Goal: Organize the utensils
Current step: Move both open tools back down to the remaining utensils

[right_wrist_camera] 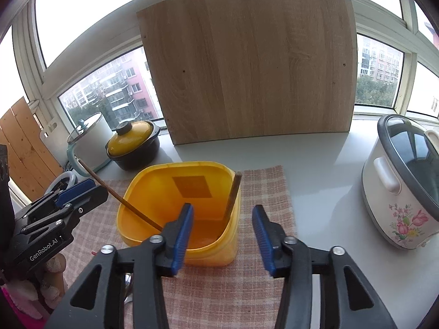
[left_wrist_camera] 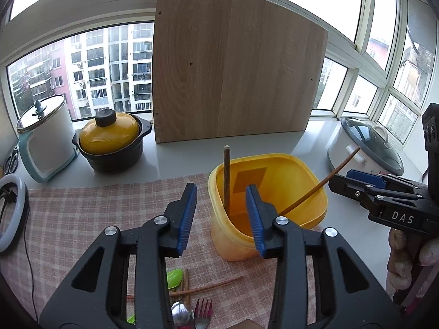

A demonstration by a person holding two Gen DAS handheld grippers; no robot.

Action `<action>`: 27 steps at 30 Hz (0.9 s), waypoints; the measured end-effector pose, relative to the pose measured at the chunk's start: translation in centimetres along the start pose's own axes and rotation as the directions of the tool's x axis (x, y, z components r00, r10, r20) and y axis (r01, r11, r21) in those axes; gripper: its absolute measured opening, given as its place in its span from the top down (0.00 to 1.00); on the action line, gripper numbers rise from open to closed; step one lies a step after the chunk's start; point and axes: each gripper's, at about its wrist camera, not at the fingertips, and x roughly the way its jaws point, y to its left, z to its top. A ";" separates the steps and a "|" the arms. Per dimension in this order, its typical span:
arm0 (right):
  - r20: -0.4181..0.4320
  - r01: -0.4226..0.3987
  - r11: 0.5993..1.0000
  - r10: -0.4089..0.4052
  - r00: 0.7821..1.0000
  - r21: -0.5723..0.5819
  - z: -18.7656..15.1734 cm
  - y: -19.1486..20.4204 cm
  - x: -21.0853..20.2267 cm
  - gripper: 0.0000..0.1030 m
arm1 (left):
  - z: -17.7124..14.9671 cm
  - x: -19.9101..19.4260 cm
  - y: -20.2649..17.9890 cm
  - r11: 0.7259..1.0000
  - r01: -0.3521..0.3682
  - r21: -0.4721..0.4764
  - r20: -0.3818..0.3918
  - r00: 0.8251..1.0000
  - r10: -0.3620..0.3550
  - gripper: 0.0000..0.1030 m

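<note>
A yellow plastic tub (left_wrist_camera: 274, 181) (right_wrist_camera: 164, 186) stands on a pink checked cloth (left_wrist_camera: 96, 208) (right_wrist_camera: 263, 192). Two brown chopsticks stand in it: a dark one (left_wrist_camera: 226, 175) (right_wrist_camera: 233, 194) upright, a thinner one (left_wrist_camera: 318, 186) (right_wrist_camera: 120, 197) leaning over the rim. My left gripper (left_wrist_camera: 221, 213) is open and empty, just in front of the tub. My right gripper (right_wrist_camera: 222, 230) is open and empty, over the tub's near corner. On the cloth below the left gripper lie a green spoon (left_wrist_camera: 175, 277), a loose chopstick (left_wrist_camera: 214, 286), a metal spoon (left_wrist_camera: 181, 315) and a pink fork (left_wrist_camera: 204, 308).
A wooden board (left_wrist_camera: 233, 65) (right_wrist_camera: 252, 68) leans against the window. A yellow-lidded black pot (left_wrist_camera: 112, 139) (right_wrist_camera: 134, 145) and a white lidded pot (left_wrist_camera: 46, 134) (right_wrist_camera: 90, 139) stand at the left. A white flowered cooker (right_wrist_camera: 400, 189) (left_wrist_camera: 365, 148) stands at the right.
</note>
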 end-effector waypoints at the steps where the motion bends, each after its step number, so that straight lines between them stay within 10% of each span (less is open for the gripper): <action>1: 0.006 0.005 1.000 -0.005 1.000 0.000 -0.1 0.0 -0.2 0.41 | 0.0 -0.1 0.1 1.000 -0.002 0.003 0.001 1.000 0.002 0.64; 16: 0.087 0.113 0.994 -0.112 0.990 -0.006 -2.4 2.1 -3.7 0.01 | -1.4 -2.7 2.6 1.000 -0.002 0.025 0.017 1.000 0.002 0.64; 27: 0.129 0.221 0.975 -0.221 0.967 0.008 -4.5 4.0 -6.4 0.00 | -3.3 -4.3 5.3 0.997 -0.007 0.074 -0.016 1.000 0.009 0.56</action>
